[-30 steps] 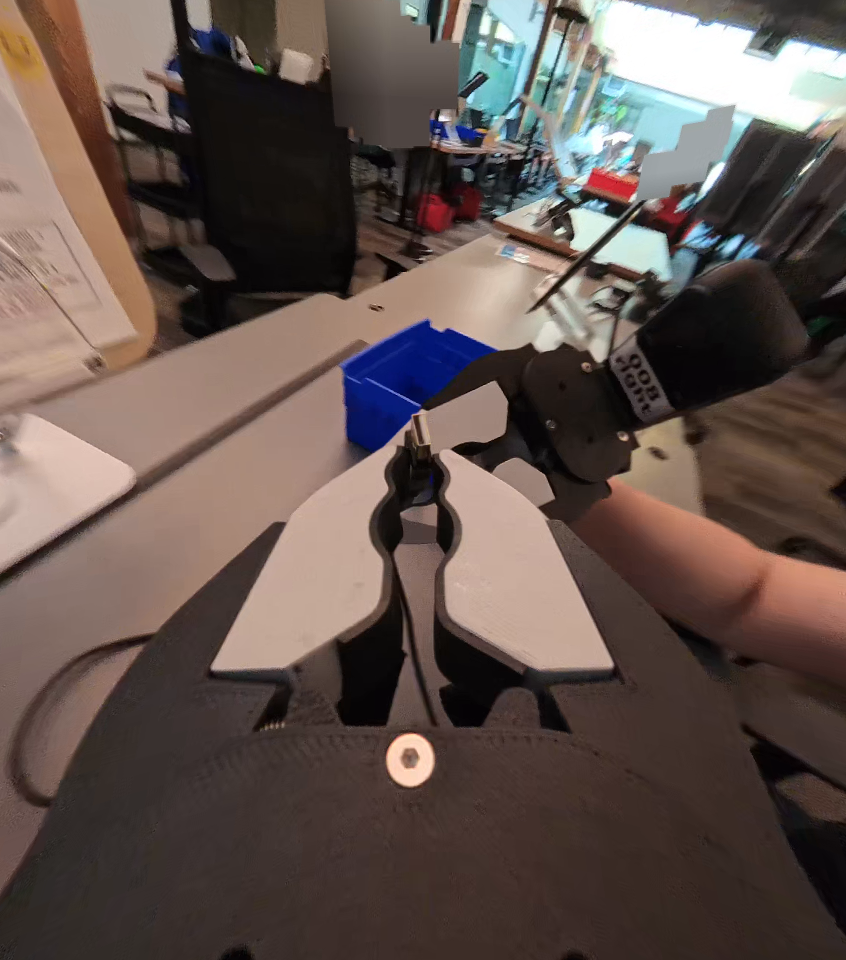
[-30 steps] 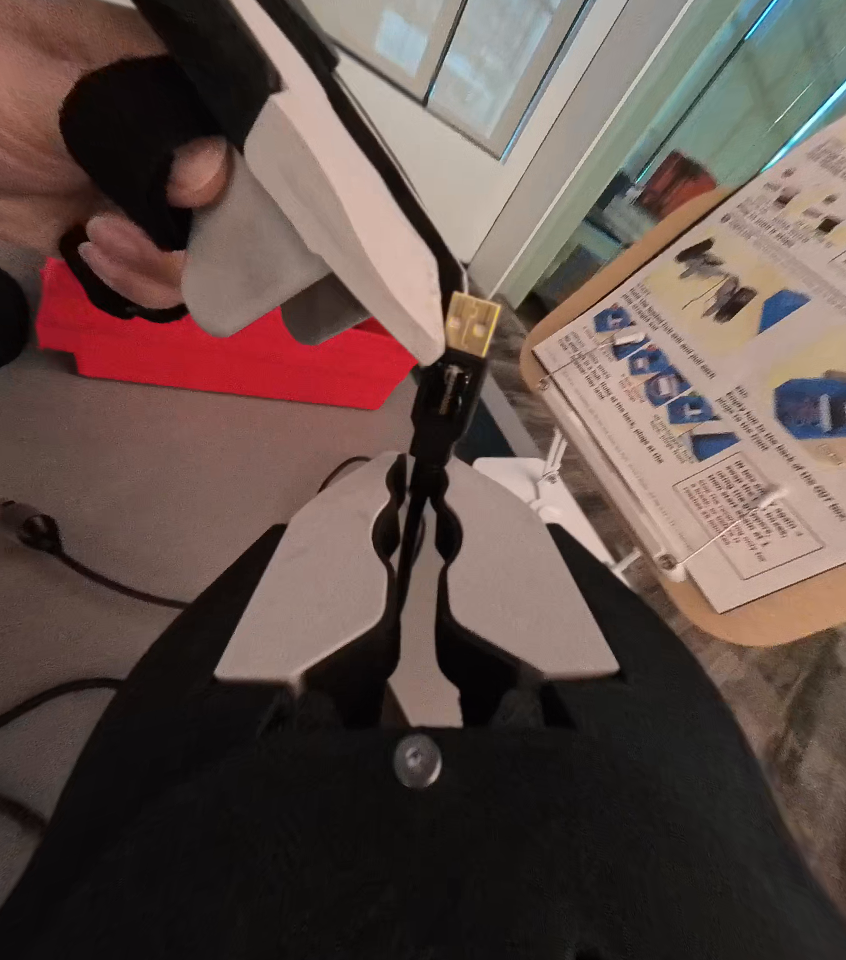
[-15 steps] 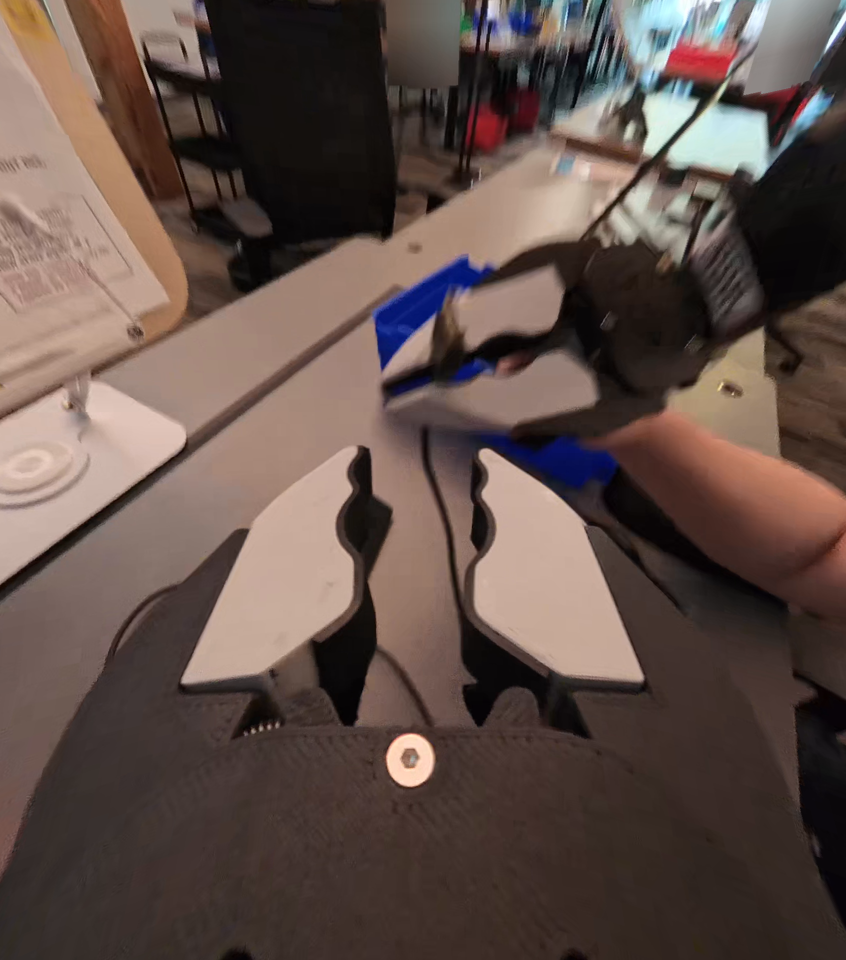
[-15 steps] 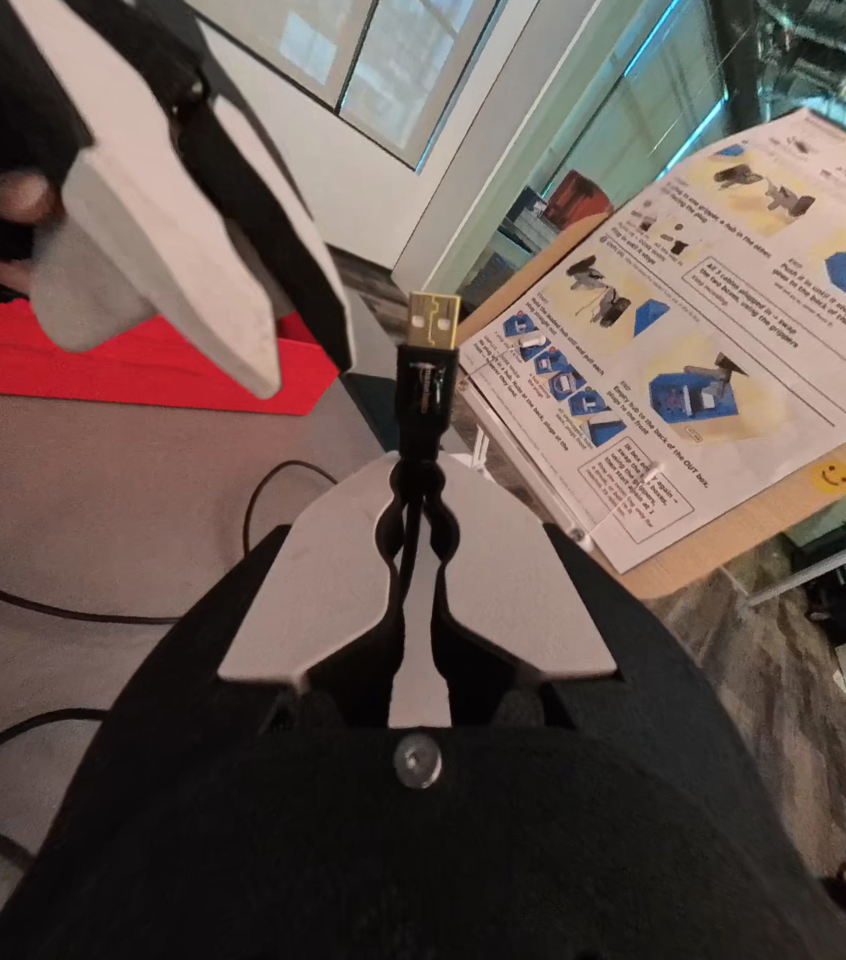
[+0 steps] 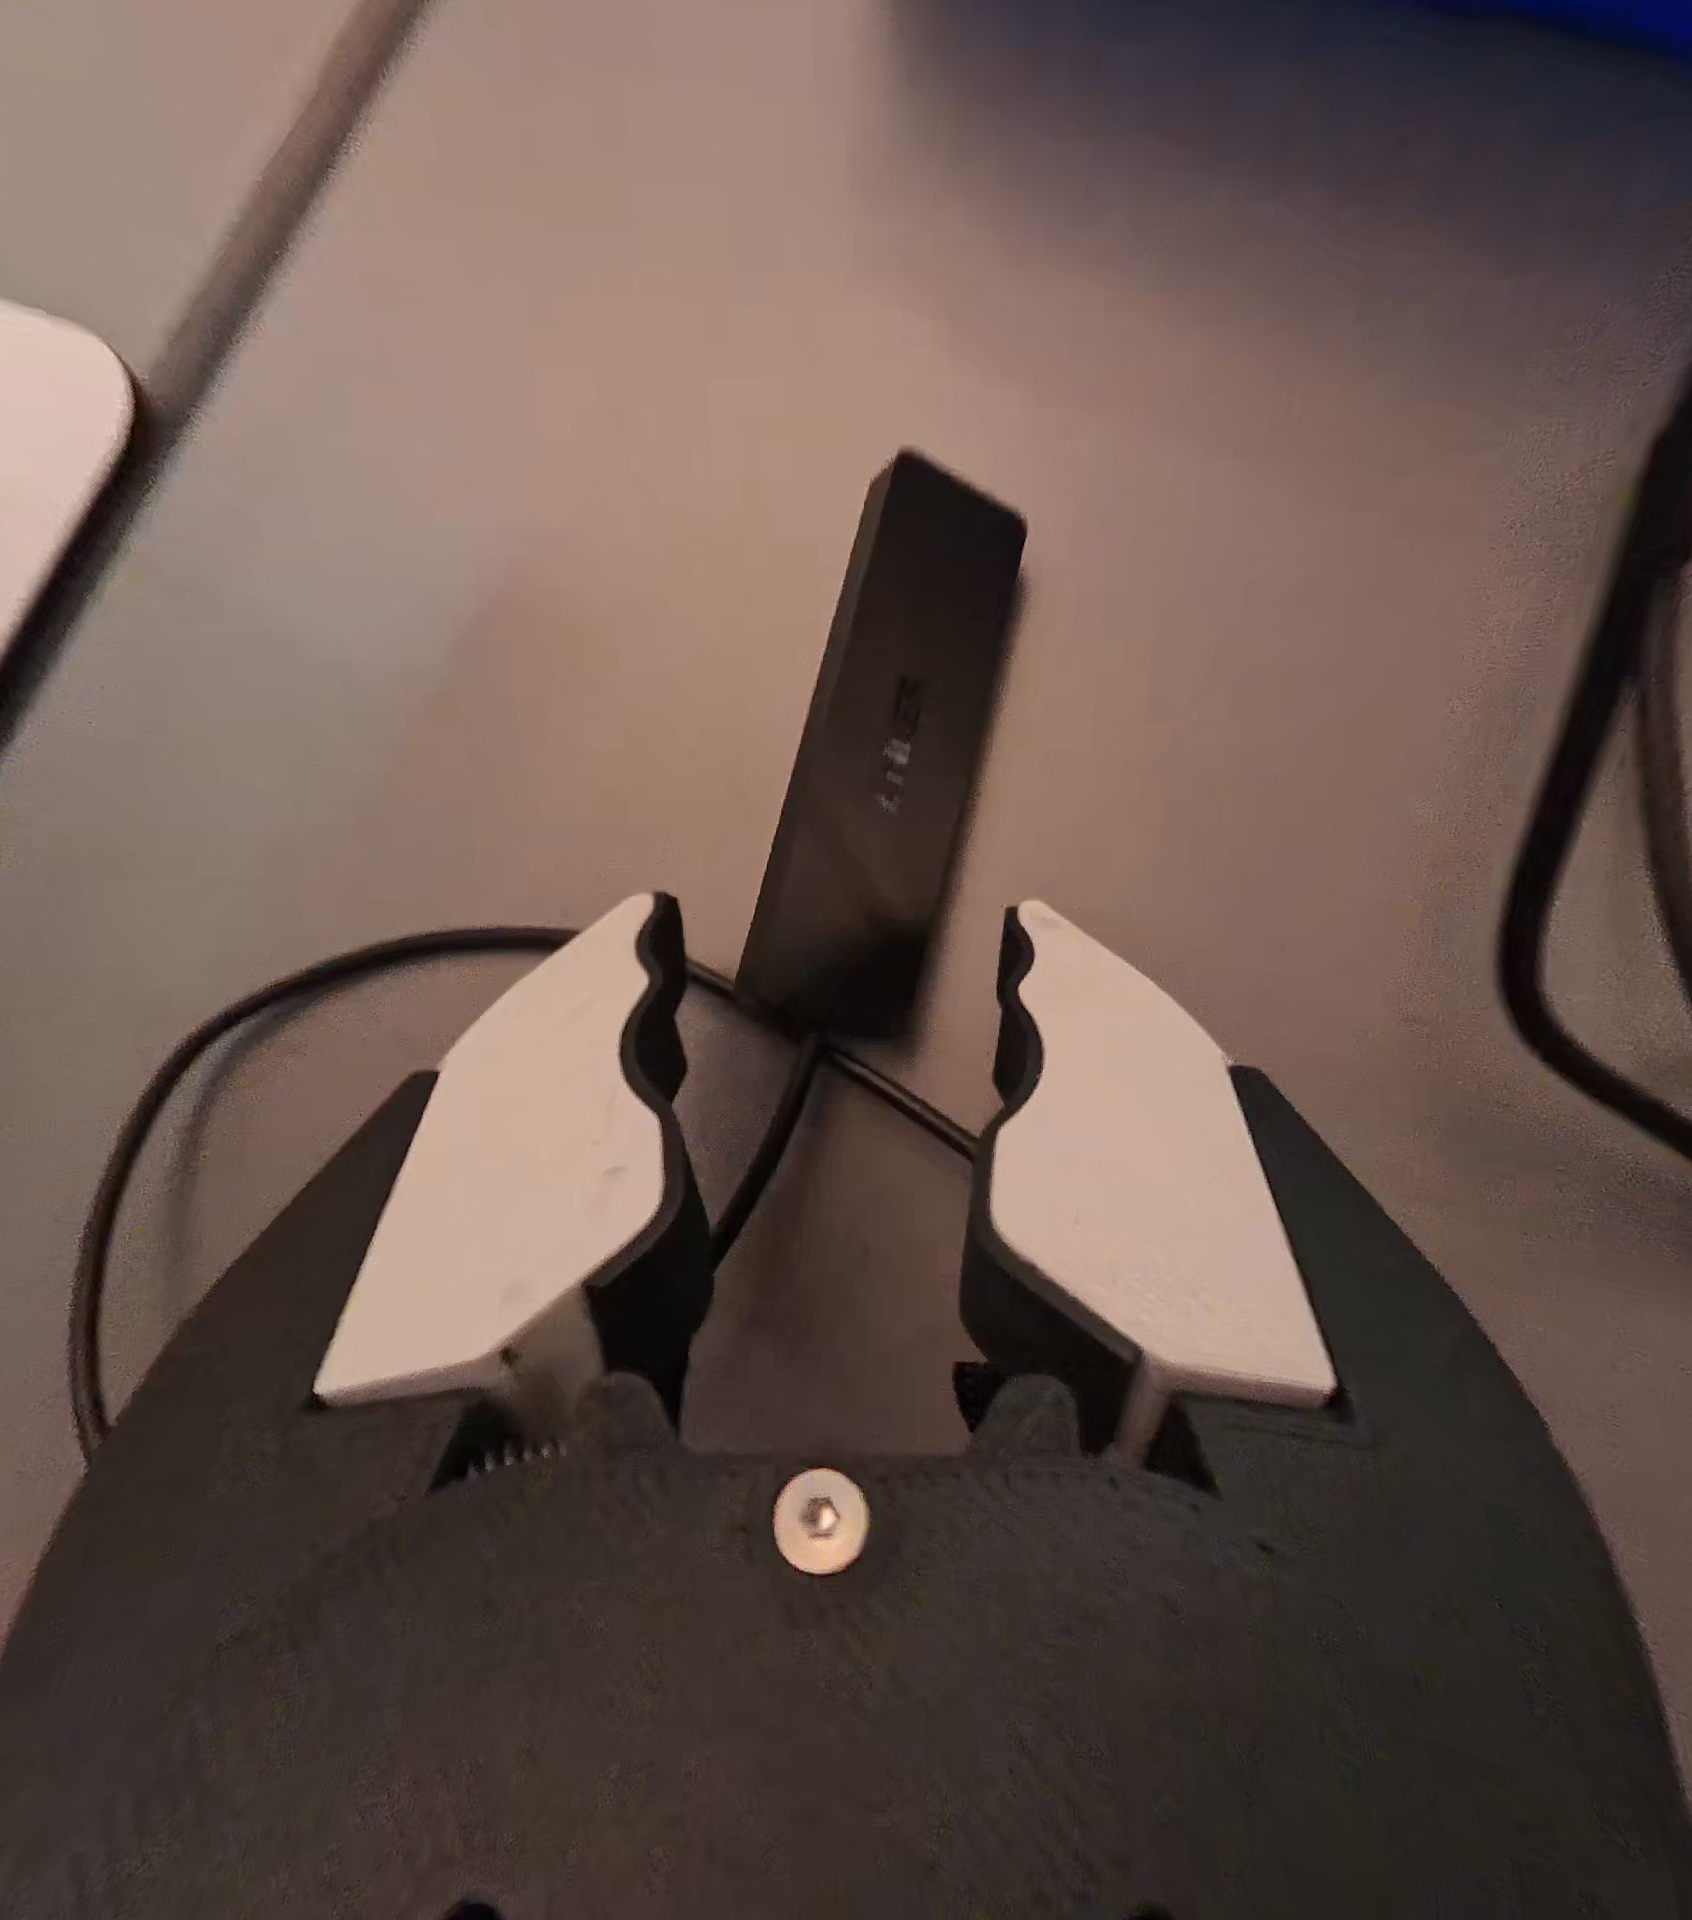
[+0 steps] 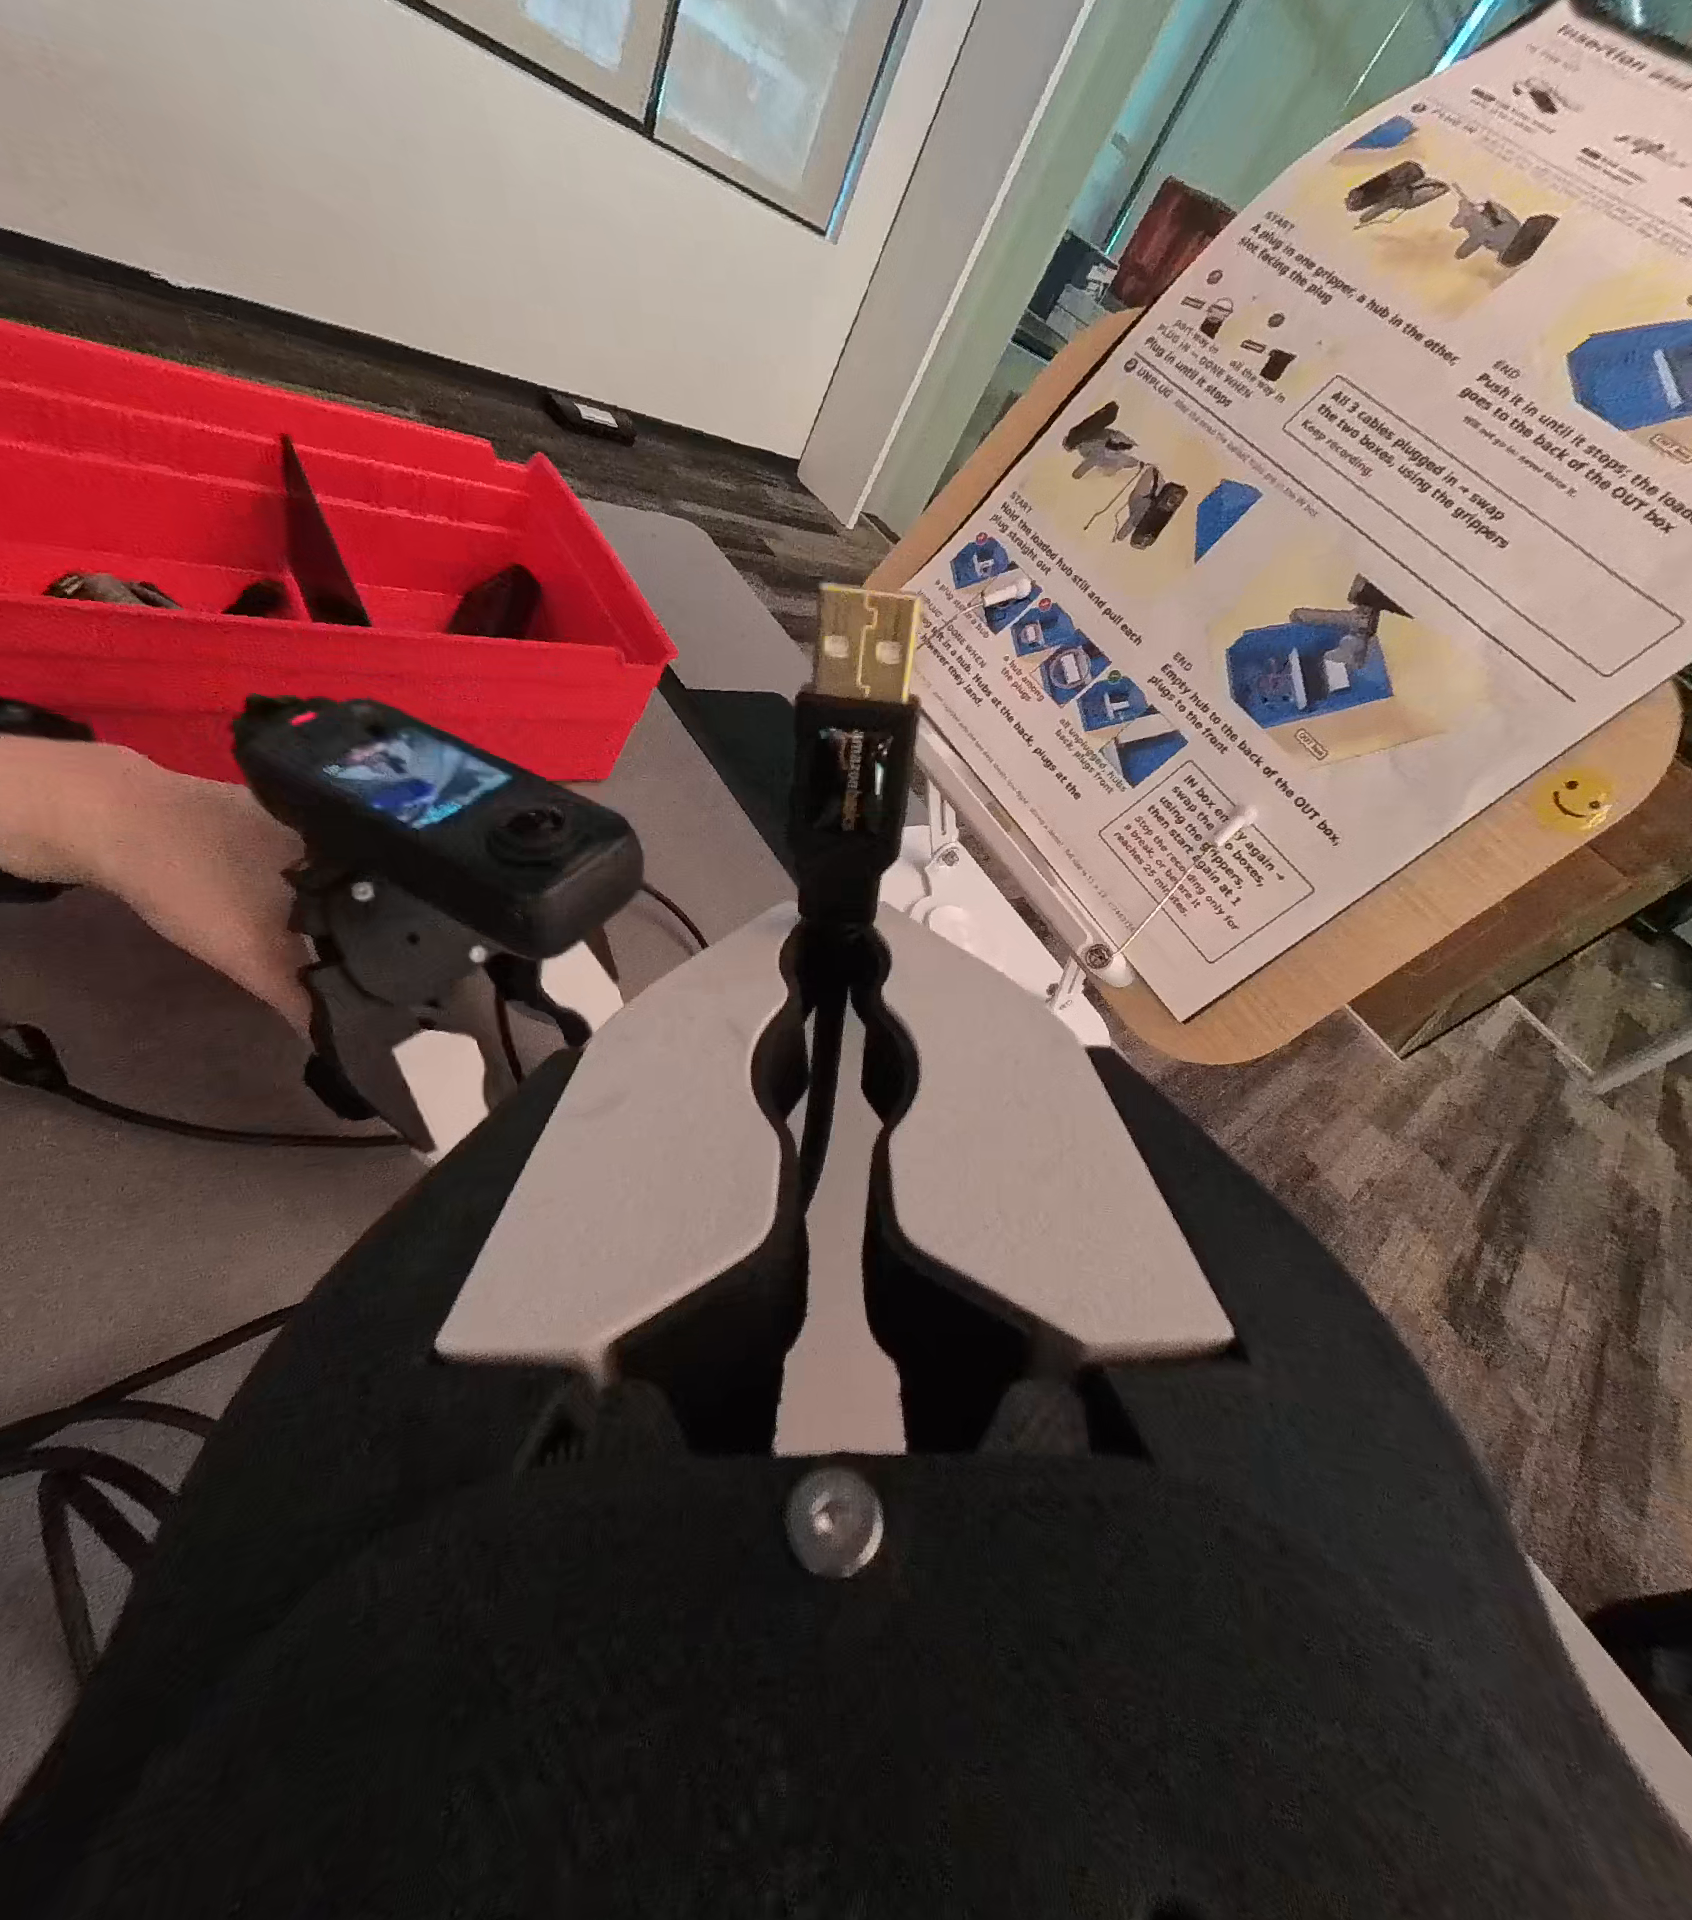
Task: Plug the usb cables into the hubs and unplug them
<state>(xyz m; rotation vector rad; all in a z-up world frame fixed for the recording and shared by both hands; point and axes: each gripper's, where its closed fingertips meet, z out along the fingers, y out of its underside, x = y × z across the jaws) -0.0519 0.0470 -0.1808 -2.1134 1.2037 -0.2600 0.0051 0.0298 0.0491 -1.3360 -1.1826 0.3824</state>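
A: How far along does this look?

B: Early, I'd judge. Nothing is plugged in yet. The right tool (image 6: 834, 925) is clamped on a cable (image 6: 826, 1049) just behind its plug (image 6: 861, 717), so the gold connector sticks out past the tips, pointing up and away.

A: And the left tool (image 5: 837, 961)?

B: Its fingers are spread and hold nothing. It points down at the counter (image 5: 509, 520), with a black hub (image 5: 883, 748) lying flat just ahead of the gap. A thin lead (image 5: 229, 1039) loops from the hub's near end under the tool.

A: So what's left?

B: Probably grasping the hub, bringing it to the plug, pushing in, then pulling out again. All of that is still ahead, as far as I can tell.

A: Any bins?

B: In the right view, a red bin (image 6: 281, 665) sits beyond the person's hand (image 6: 146, 873), split by a black divider (image 6: 317, 545). Dark items lie in both compartments, too blurred to name. The left view shows a blue edge (image 5: 1444, 31) at the top, contents hidden. An instruction sheet (image 6: 1393, 499) stands farther right.
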